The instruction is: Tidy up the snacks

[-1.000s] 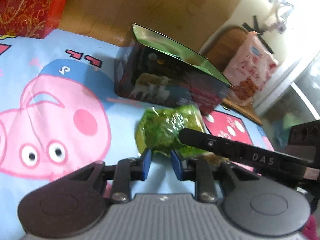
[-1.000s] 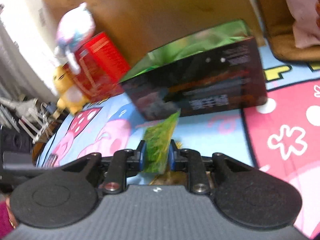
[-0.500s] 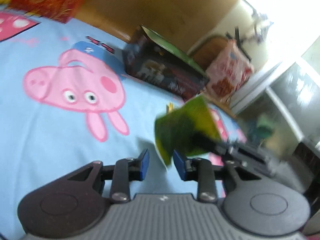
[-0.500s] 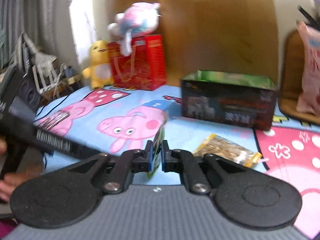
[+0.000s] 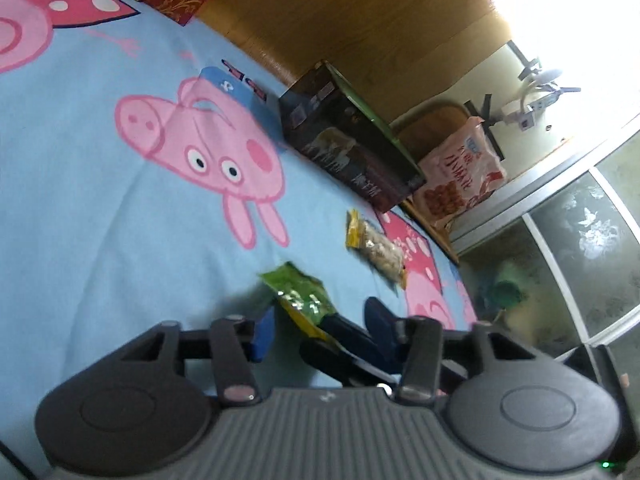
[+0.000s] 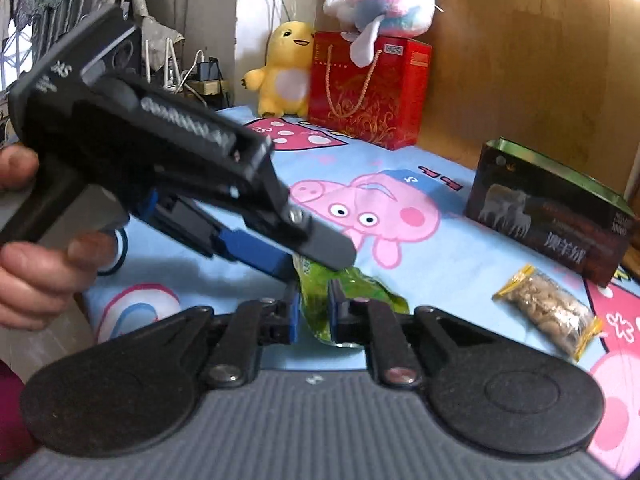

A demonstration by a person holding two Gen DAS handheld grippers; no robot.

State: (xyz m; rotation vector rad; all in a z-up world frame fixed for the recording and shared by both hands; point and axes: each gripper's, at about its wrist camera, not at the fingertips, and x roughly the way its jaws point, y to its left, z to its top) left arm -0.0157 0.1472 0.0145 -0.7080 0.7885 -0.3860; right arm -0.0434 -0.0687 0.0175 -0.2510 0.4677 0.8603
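A green snack packet [image 5: 300,296] [image 6: 368,286] hangs just above the blue cartoon-pig sheet [image 5: 100,220]. My right gripper [image 6: 314,309] has it between its blue pads, which still touch it while the jaws are opening. In the left wrist view the right gripper [image 5: 344,340] reaches in from the right. My left gripper [image 5: 320,330] [image 6: 316,264] straddles the packet's top, jaws opening wide, pads clear of it. A yellow-edged packet of nuts [image 5: 376,246] [image 6: 548,312] lies on the sheet. Behind it stands an open dark box [image 5: 348,152] [image 6: 548,216].
A red gift bag [image 6: 368,88] stands at the wooden headboard with a pink plush [image 6: 384,4] on it and a yellow plush [image 6: 286,68] beside it. A pink snack bag [image 5: 460,172] rests on a chair. A hand [image 6: 36,268] holds the left gripper.
The right gripper lifted the green packet from beside the dark box, drew back and rolled level. The left gripper swung in around the packet. Both pairs of jaws have widened.
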